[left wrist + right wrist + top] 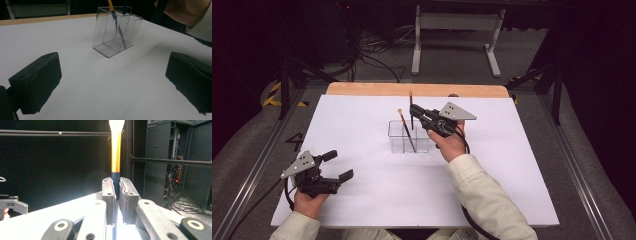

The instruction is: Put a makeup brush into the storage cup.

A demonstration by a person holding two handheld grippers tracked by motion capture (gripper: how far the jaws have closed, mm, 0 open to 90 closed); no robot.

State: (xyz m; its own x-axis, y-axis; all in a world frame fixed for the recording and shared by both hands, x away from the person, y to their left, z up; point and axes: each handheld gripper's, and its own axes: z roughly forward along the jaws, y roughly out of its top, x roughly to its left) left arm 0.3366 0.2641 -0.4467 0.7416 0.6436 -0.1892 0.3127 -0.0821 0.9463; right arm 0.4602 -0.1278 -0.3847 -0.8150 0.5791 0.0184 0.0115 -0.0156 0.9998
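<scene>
A clear plastic holder (398, 140) (116, 32) with narrow compartments stands mid-table on the white sheet. One brush (405, 127) (110, 3) with an orange handle leans inside it. My right gripper (414, 110) (116, 187) hovers just right of the holder's top, shut on a second brush (411, 102) (116, 152). That brush stands upright, and its dark lower end reaches the holder's rim. My left gripper (340, 165) (112, 85) rests low near the front left of the table, open with nothing between its pads, pointing toward the holder.
The white sheet (362, 115) covers a wooden table whose far edge (362, 89) shows bare. Beyond it are a white frame leg (416, 45) and floor cables (377, 55). Metal rails run along both sides of the table.
</scene>
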